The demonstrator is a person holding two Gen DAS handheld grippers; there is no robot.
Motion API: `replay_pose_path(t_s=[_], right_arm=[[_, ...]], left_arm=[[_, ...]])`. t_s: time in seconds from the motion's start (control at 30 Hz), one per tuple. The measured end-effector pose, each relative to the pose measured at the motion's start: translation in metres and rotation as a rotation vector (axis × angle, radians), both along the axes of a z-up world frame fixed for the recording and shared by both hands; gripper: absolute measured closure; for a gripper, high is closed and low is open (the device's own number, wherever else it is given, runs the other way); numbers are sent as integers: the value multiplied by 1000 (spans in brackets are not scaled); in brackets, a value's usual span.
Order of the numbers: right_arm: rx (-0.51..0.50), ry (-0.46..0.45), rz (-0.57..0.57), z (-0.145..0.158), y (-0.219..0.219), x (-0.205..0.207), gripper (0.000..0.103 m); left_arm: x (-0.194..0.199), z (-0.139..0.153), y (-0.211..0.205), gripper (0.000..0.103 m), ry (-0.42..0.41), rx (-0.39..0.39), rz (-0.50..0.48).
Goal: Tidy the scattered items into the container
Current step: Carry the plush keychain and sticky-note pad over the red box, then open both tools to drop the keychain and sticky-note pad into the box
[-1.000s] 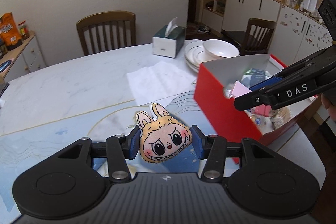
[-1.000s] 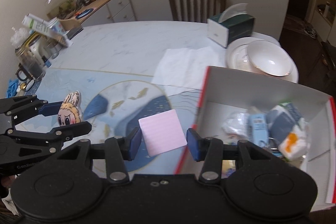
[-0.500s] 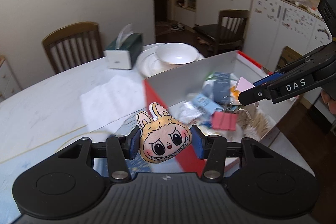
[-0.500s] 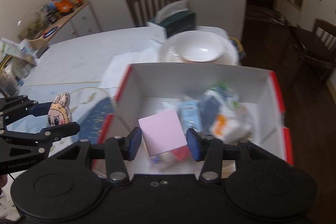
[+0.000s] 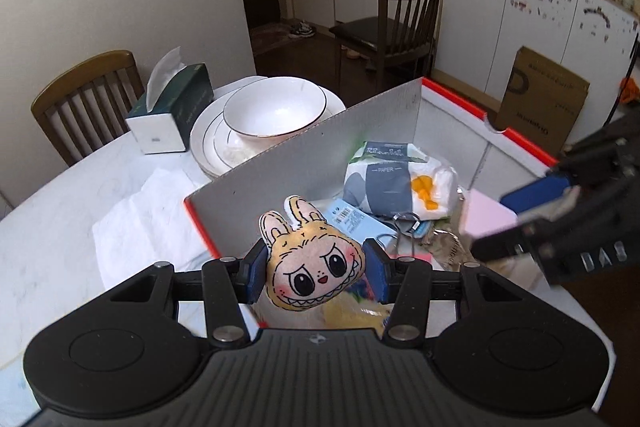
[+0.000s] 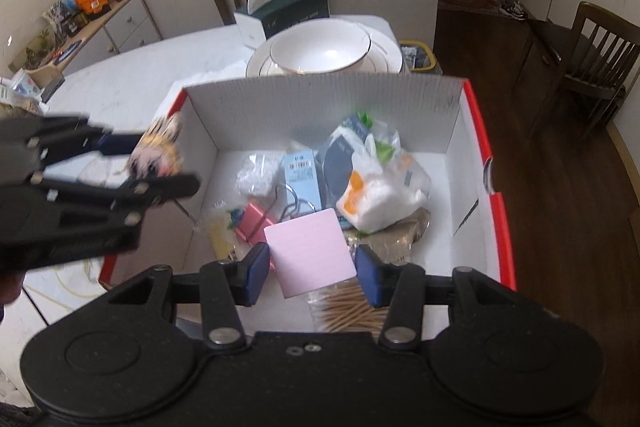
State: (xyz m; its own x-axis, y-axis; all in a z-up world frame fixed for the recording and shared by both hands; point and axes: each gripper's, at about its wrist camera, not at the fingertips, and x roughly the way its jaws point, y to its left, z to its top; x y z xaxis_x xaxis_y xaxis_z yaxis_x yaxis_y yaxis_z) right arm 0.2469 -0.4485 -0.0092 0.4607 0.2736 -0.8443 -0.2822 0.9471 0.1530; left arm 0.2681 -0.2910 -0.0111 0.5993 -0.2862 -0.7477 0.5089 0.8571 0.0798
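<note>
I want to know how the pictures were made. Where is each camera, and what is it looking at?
Left wrist: sits on the left hand-held gripper, looking along its fingers at the bunny toy it holds by the red box; the right hand-held gripper shows too.
Right wrist: sits on the right hand-held gripper, looking down into the box past its pink pad; the left one shows blurred.
Both see the box, white bowl and tissue box.

A white marble table is seen; a red box, stacked plates at eleven o'clock, a tissue box and a paper napkin are placed on it.
</note>
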Motion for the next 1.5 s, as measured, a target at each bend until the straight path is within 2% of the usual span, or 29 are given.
replay_pose_path(t_s=[0.23, 0.37, 0.67, 1.0, 1.37, 1.5], right_arm=[[-18, 34, 45, -13, 11, 5, 57], [-64, 33, 77, -22, 19, 7, 57], [-99, 58, 73, -36, 13, 14, 57], [-96, 87, 75, -46, 12, 14, 57], [-85, 95, 63, -50, 8, 15, 55], [-81, 97, 61, -50, 9, 16, 53]], left_arm=[[34, -19, -17, 54, 57, 42, -9], [48, -28, -23, 54, 84, 63, -10], [69, -47, -31, 54, 139, 100, -11], [73, -64, -37, 54, 204, 130, -37], [70, -66, -36, 53, 217, 122, -52], [64, -65, -35, 48, 207, 116, -66]])
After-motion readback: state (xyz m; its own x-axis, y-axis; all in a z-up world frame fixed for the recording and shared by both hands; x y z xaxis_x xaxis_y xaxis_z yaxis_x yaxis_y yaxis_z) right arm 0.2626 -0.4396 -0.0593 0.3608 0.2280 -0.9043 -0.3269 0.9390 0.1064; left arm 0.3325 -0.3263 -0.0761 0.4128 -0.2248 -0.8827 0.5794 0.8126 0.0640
